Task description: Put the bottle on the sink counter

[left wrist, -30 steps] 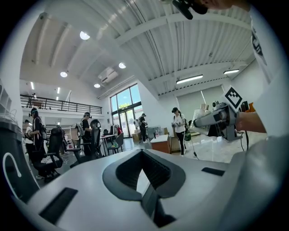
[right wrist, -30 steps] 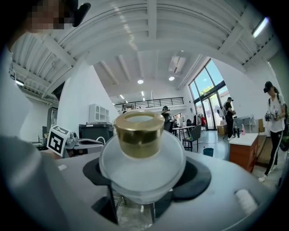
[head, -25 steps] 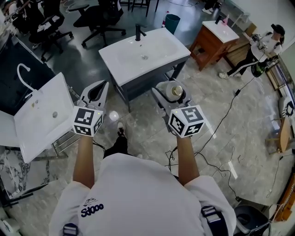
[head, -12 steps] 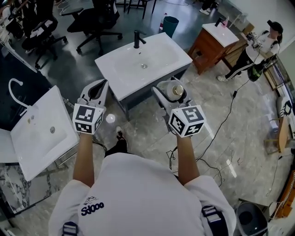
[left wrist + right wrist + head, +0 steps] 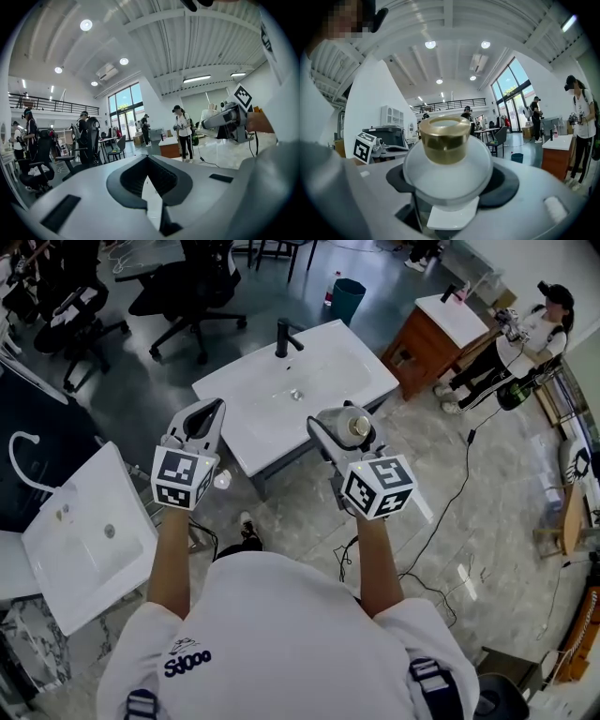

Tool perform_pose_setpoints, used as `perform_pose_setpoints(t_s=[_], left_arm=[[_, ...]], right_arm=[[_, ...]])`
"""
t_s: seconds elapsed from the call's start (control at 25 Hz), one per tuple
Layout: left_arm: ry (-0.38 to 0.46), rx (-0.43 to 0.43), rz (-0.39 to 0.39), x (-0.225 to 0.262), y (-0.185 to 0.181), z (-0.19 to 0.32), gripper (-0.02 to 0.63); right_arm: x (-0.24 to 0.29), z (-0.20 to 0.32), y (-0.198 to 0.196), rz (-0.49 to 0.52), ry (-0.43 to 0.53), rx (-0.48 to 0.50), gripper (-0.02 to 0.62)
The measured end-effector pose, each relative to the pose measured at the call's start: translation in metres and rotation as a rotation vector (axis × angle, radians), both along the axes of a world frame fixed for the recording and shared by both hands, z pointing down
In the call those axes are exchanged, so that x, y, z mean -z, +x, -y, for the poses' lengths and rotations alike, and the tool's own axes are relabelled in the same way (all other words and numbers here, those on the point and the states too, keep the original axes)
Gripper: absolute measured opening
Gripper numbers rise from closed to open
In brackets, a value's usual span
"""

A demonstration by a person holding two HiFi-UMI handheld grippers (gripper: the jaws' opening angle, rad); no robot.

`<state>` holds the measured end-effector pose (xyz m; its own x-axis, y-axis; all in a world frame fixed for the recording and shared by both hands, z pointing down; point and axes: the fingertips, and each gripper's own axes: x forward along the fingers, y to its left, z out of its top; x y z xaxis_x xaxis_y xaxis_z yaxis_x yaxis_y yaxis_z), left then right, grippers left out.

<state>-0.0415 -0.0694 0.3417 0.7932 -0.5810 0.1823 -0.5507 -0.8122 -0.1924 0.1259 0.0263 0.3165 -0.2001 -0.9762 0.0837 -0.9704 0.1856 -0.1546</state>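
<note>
The bottle (image 5: 445, 154), white with a gold cap (image 5: 444, 138), is held clamped in the jaws of the right gripper (image 5: 343, 425), cap uppermost and its long axis roughly upright. It is carried in the air and is not yet set down. In the head view the sink worktop (image 5: 217, 395) is seen ahead of and below the bottle. The worktop's near edge shows just beyond the jaws, and a black tap (image 5: 284, 336) stands at the far side. The middle is taken up by the basin (image 5: 309, 371), with flat rim seen around it. The left gripper (image 5: 206, 418) is held alongside, jaws together, with nothing between them. The coming move is judged to belong to the right gripper: forward and down, the bottle kept upright and set on flat rim clear of the basin.
</note>
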Motion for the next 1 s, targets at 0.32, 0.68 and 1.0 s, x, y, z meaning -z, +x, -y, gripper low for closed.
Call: perform_pose_setpoints(t_s=[0.32,0.68,1.0], left_arm=[[-0.034,-0.001,-0.003,-0.009,-0.006,0.042,0.002],[-0.056,-0.021,0.008,-0.025,-0.006,0.090,0.002],[-0.085,-0.040,0.017,-0.039,-0.007,0.125,0.002]], right_arm=[[-0.004,0.046,-0.010,-0.001,-0.018,0.013,0.351],[-0.017,0.094,-0.009,-0.011,-0.051,-0.013,0.351],[-0.033,0.129,-0.008,-0.028,-0.088,-0.034,0.351]])
